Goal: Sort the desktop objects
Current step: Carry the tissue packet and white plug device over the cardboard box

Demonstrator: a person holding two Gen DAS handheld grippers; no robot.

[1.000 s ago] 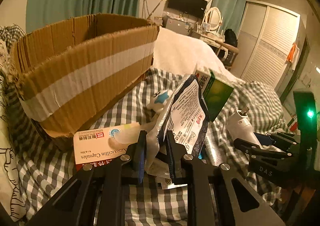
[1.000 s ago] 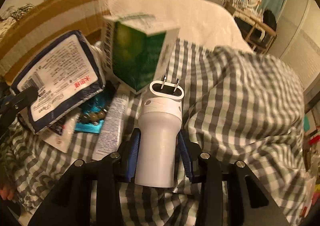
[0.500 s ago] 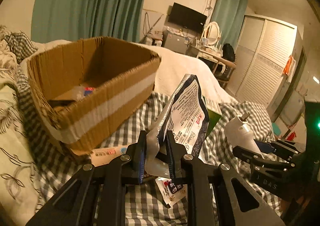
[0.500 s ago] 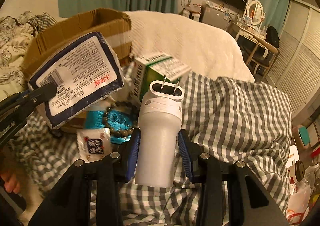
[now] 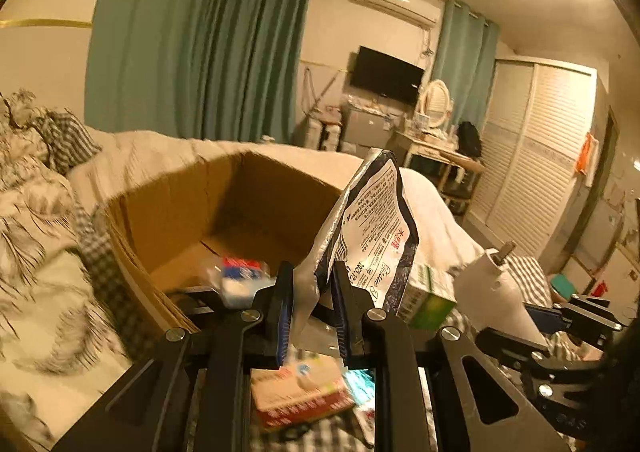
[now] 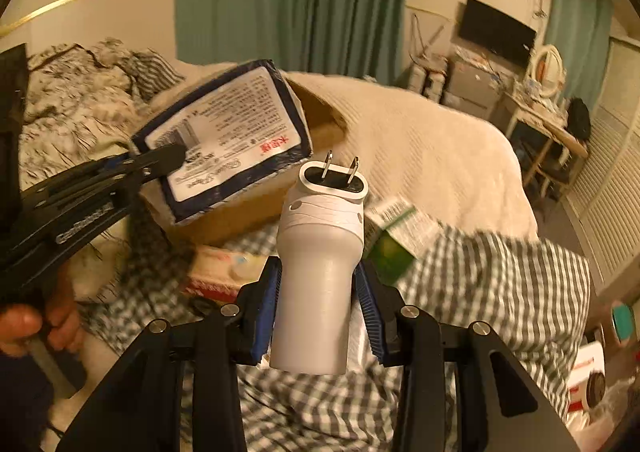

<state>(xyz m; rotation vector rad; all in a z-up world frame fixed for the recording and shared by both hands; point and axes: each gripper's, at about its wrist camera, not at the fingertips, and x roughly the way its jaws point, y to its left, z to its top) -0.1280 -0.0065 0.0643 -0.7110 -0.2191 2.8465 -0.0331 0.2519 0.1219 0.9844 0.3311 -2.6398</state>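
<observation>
Left gripper (image 5: 312, 308) jaws pinch the lower edge of a dark-blue tissue pack (image 5: 374, 228), white printed label facing the camera; pack stands up tilted, raised off the bed. In the right wrist view the same pack (image 6: 236, 140) sits at the tip of the left gripper (image 6: 160, 160), in front of the box. A hand (image 6: 36, 324) grips that tool's handle at lower left.

Right gripper (image 6: 318, 300) jaws clamp the narrow barrel of a white plug-in device (image 6: 320, 252), two metal prongs pointing up and away. Same device (image 5: 496, 292) shows at right in the left wrist view, held off the bed.

Open cardboard box (image 5: 168, 212) on the bed, behind and left of the tissue pack; inside, a small red-blue-white item (image 5: 244, 272), blurred, type unclear.

On the green-white checked bedspread (image 6: 500, 292): green carton (image 6: 390, 240) just right of the device, tilted; red-and-white medicine box (image 6: 220, 272) near the cardboard box's front; teal packet (image 5: 360, 388) partly hidden under the left jaws.

Background: green curtains (image 5: 200, 52), wall TV (image 5: 386, 74).
</observation>
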